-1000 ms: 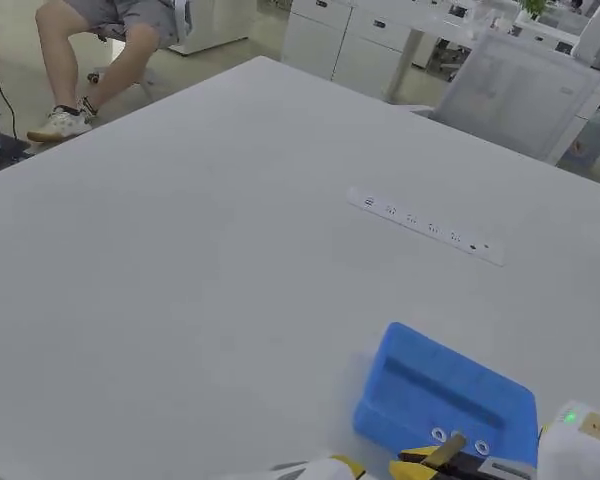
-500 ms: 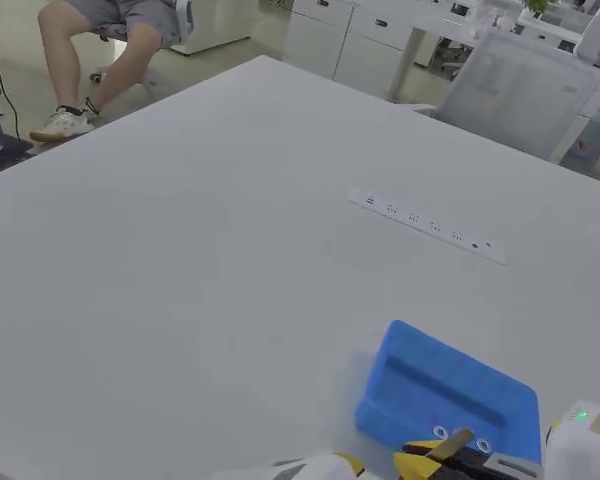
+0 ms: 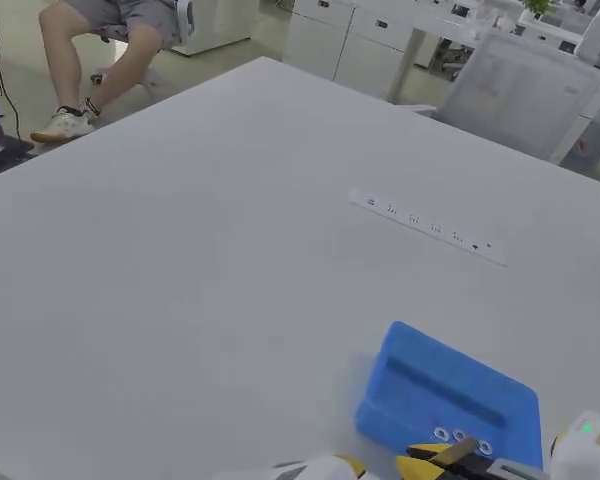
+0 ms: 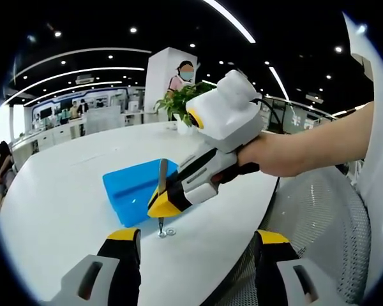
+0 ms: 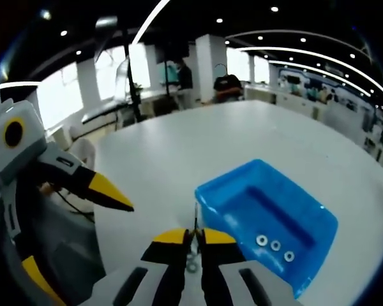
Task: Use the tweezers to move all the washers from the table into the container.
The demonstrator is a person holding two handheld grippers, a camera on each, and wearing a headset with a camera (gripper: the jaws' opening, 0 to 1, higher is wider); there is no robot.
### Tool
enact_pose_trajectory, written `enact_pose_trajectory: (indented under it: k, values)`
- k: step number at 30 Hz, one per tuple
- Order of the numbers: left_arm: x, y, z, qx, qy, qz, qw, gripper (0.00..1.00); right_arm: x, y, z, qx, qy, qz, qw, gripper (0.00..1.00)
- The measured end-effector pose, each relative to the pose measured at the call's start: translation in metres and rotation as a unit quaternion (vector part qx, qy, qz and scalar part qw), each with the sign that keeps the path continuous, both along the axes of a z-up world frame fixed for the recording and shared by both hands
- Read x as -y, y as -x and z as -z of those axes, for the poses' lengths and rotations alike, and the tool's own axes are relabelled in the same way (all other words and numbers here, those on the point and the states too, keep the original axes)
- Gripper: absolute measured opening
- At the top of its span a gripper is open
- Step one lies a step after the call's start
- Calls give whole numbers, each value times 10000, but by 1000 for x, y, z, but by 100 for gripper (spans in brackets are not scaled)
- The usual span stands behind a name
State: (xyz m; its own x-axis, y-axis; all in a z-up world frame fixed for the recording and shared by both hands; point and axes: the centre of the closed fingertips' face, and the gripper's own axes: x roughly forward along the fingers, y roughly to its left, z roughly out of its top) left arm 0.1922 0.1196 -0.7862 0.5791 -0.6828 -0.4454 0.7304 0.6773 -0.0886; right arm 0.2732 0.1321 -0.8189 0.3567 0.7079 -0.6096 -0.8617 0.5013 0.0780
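Note:
The blue container [image 3: 450,390] sits near the table's front edge with three washers [image 3: 460,436] in it, also seen as washers [image 5: 275,245] in the container [image 5: 268,213]. My right gripper [image 5: 193,239] is shut on the tweezers [image 5: 194,220], just short of the container's near wall. From the left gripper view, the right gripper [image 4: 179,194] holds the tweezers [image 4: 161,191] tip-down on the table beside one loose washer [image 4: 171,232], in front of the container [image 4: 137,185]. My left gripper [image 4: 198,239] is open with nothing in it, close to the table edge.
A white power strip [image 3: 425,227] lies across the far middle of the table [image 3: 200,250]. A mesh chair [image 4: 319,217] stands under the table edge by the grippers. A seated person's legs [image 3: 90,60] show beyond the far left corner.
The right gripper with the tweezers has drawn slightly back toward the near edge, uncovering the third washer in the container. The view has barely shifted.

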Motion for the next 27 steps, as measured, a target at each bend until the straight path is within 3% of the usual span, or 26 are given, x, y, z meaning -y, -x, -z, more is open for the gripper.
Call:
enact_pose_trajectory:
  k: [1,8,16,21,27]
  values:
    - [0,0,0,-1,2,3,10000,72,0,1,3,9,103,-60,9999,4]
    - [0,0,0,-9,0,16,10000,72,-4,2,2,153,157,-257,9994,4]
    - [0,0,0,-16,12,18,10000,72,-1,-3,1,-169,-133,75,9997,3]
    - [0,0,0,-22,24,-3,10000,72,-5,-5,-15,-231,-508,166,9983,3]
    - [0,0,1,-20,13,-4,10000,72,-9,-13,-41,-81,-810,123,9966,3]
